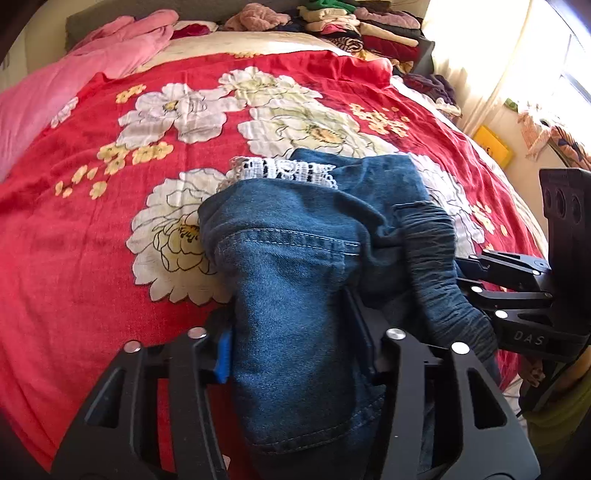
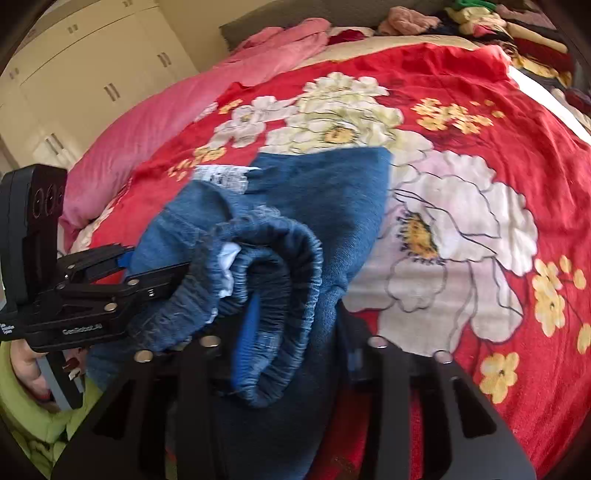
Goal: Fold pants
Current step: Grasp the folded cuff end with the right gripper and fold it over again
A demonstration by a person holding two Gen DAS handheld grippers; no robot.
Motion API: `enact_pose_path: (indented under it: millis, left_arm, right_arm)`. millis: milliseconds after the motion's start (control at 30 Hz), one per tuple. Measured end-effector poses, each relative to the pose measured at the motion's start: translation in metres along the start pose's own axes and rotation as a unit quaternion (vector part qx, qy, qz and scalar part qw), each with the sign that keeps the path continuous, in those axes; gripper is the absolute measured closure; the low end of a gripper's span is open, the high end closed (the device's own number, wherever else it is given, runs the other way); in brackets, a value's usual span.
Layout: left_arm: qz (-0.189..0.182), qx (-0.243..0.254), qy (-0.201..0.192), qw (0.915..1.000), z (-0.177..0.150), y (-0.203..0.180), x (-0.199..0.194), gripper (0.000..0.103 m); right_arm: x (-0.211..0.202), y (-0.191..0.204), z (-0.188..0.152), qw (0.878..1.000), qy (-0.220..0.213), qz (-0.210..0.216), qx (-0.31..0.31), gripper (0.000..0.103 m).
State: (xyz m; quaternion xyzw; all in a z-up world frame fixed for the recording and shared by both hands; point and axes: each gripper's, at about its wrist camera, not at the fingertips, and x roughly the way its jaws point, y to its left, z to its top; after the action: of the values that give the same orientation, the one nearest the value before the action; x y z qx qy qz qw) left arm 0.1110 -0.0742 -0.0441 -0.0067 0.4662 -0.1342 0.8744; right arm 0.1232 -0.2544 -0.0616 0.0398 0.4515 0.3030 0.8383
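**Denim pants clamped in both grippers above a floral bedspread**

The pants (image 1: 295, 266) are blue denim, bunched and draped through the lower middle of both views, above a bed. In the left wrist view the left gripper (image 1: 299, 354) has its black fingers closed on a thick roll of the denim, a blue pad (image 1: 223, 354) pressed against the cloth on the left side. Pale stitching runs in a curved seam across the fabric, and a strip of white lace (image 1: 291, 170) shows at the far edge of the pants, centre frame. A gathered, ribbed elastic waistband (image 1: 439, 258) curves down on the right toward the right gripper (image 1: 480, 284), which enters from the right edge.

In the right wrist view the right gripper (image 2: 295, 354) is clamped on the waistband (image 2: 280, 295), which loops in a puckered ring at lower centre, a blue pad (image 2: 247, 339) partly wrapped in it. The left gripper (image 2: 147, 273) reaches in from the left edge, its tips buried in the denim.

The bedspread (image 1: 92, 221) is red, softly wrinkled, printed with large white and small yellow flowers. A pink blanket (image 1: 74, 74) lies at upper left, and stacked folded clothes (image 1: 369, 26) sit at upper right. Cream cupboards (image 2: 74, 74) fill the upper left of the right wrist view.
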Motion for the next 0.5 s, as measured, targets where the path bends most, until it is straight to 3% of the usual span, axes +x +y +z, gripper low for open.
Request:
enact_pose_path:
  millis: [67,167,500]
  left_arm:
    - [-0.003,0.002,-0.005,1.0,0.0,-0.003,-0.005,0.076]
    - [0.0,0.007,-0.016,0.9998,0.002,-0.007,-0.016,0.08]
    - [0.016,0.012,-0.069,0.9974,0.042,-0.007,-0.045,0.084]
  right_arm:
    - [-0.005,0.004,0.0,1.0,-0.01,0.001,-0.007,0.079]
    - [-0.02,0.014,0.001,0.999,-0.037,0.003,-0.021,0.083]
    - [-0.044,0.035,0.044,0.994,-0.088,-0.01,-0.071,0.089]
